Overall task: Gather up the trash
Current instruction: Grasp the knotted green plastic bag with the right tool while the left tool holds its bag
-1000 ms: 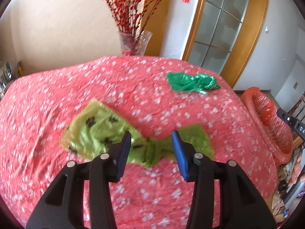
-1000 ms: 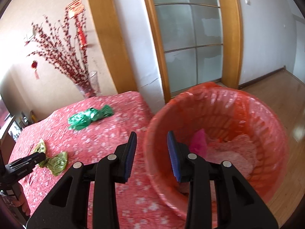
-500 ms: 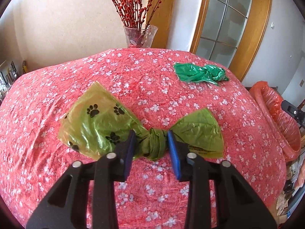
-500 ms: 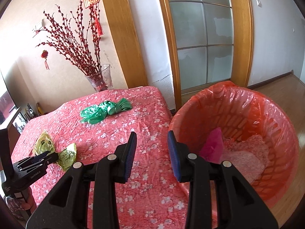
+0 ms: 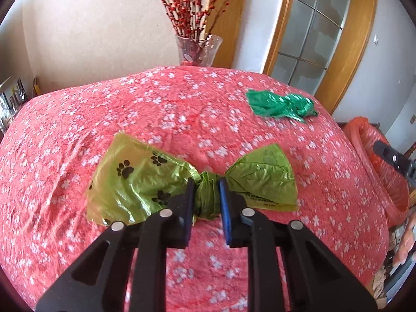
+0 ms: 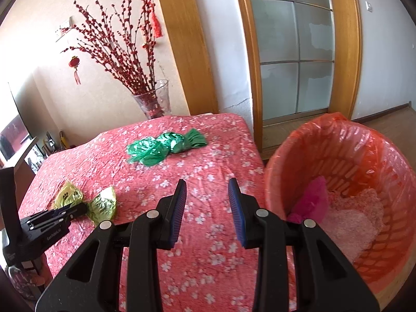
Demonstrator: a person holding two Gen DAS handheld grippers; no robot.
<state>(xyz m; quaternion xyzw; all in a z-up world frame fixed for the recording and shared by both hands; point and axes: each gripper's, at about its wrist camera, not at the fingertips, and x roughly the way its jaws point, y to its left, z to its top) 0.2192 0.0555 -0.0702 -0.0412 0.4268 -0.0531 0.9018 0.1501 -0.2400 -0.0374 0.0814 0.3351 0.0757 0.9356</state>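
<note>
I'm working in a home's living room. A flowered red cloth point(image 6: 197, 161) covers the desk, a glass vase point(image 6: 153, 101) of red branches stands at its far edge, and a wood-framed glass door point(image 6: 296, 52) is behind.

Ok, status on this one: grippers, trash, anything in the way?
Left hand-held gripper closing on yellow-green bag at its knot. Right hand-held gripper open, empty. Dark green bag on the table; bin beside it. Nothing blocking.

A glass vase point(image 6: 153, 101) of red berry branches point(image 6: 117, 49) stood beyond the gripper, beside a glazed door point(image 6: 296, 52).
</note>
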